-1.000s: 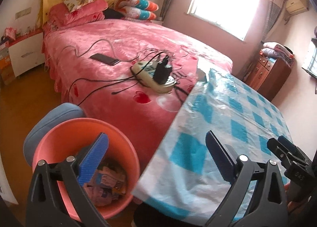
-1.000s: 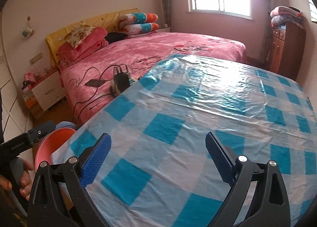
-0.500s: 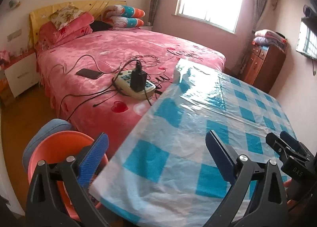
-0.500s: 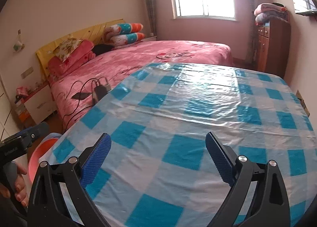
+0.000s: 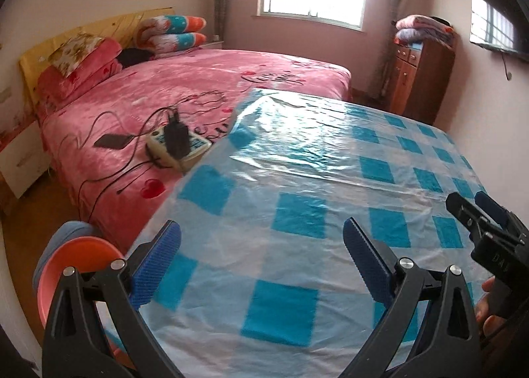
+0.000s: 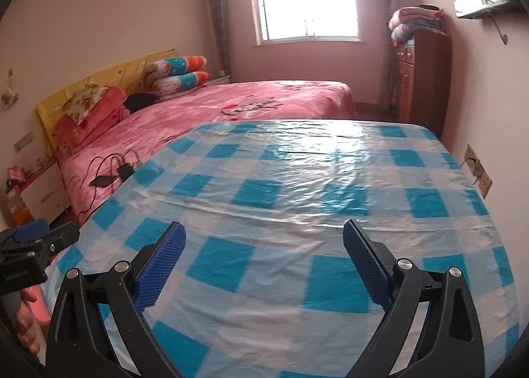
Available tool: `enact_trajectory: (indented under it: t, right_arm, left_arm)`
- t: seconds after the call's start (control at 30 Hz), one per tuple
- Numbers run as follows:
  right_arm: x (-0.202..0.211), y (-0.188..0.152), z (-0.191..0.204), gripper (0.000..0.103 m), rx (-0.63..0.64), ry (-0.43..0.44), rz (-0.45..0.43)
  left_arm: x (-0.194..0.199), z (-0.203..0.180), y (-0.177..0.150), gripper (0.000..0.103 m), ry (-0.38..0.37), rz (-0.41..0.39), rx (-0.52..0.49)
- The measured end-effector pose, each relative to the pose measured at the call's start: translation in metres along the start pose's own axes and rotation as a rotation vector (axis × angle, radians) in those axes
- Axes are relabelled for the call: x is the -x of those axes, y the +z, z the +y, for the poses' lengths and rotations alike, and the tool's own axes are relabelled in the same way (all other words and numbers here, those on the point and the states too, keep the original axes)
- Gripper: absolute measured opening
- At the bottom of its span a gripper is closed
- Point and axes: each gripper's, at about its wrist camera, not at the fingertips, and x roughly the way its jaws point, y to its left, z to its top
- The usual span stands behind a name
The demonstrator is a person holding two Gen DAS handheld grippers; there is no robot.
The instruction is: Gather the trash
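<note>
Both tools, left (image 5: 261, 255) and right (image 6: 264, 255), spread and empty above the blue-checked plastic-covered table (image 5: 297, 160); round orange plastic bin (image 5: 71, 265) lies beside its left edge, nearer the left tool; no trash visible.

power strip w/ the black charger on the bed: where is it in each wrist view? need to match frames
Left wrist view: power strip at centre-left, on the pink bed beside the checked tablecloth's left edge.
Right wrist view: only its black charger and cables show clearly, small at mid-left, just past the tablecloth's left edge.
Shared landmark: the phone lying left of it, seen in both.
</note>
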Motion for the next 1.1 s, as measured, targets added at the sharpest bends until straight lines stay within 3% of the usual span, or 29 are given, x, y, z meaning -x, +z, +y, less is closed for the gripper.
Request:
enact_trajectory:
  t: [0.33, 0.6, 1.1]
  right_arm:
    - [0.010, 0.003, -0.036, 0.095, -0.026, -0.084, -0.034]
    - [0.018, 0.003, -0.059, 0.095, -0.044, -0.129, -0.057]
    - [0.025, 0.003, -0.074, 0.095, -0.049, -0.165, -0.072]
  left_arm:
    - [-0.016, -0.050, 0.008, 0.099, -0.051, -0.005, -0.033]
    - [-0.024, -0.088, 0.013, 0.099, -0.071, -0.006, -0.114]
    - [-0.028, -0.108, 0.021, 0.099, -0.085, -0.039, -0.119]
